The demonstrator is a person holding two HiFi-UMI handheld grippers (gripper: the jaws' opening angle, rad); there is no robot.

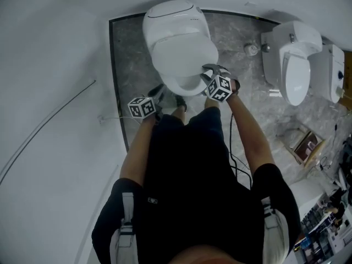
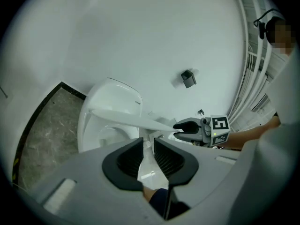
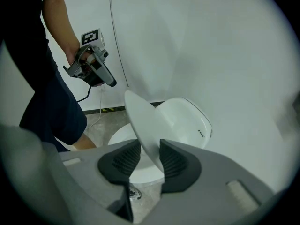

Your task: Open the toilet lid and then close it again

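A white toilet (image 1: pixel 170 15) stands against the wall, and its lid (image 1: pixel 184 54) is tilted partway over the bowl (image 1: pixel 187 84). My right gripper (image 1: pixel 208 71) is at the lid's front right edge. In the right gripper view the lid (image 3: pixel 140 121) runs between the jaws of that gripper (image 3: pixel 151 149); the right pad lies against it and the left pad stands off, so the gripper is open. My left gripper (image 1: pixel 159 91) hangs to the left of the bowl. Its jaws (image 2: pixel 148 144) are slightly apart with nothing in them. From there the lid (image 2: pixel 126 119) and the right gripper (image 2: pixel 180 129) show side on.
A second toilet (image 1: pixel 294 65) stands at the right, with a floor drain (image 1: pixel 251 49) between the two. The marble floor (image 1: pixel 129 59) has a dark border. A cardboard box (image 1: pixel 305 144) lies further right. A black cable (image 1: pixel 236 164) trails by the person's right leg.
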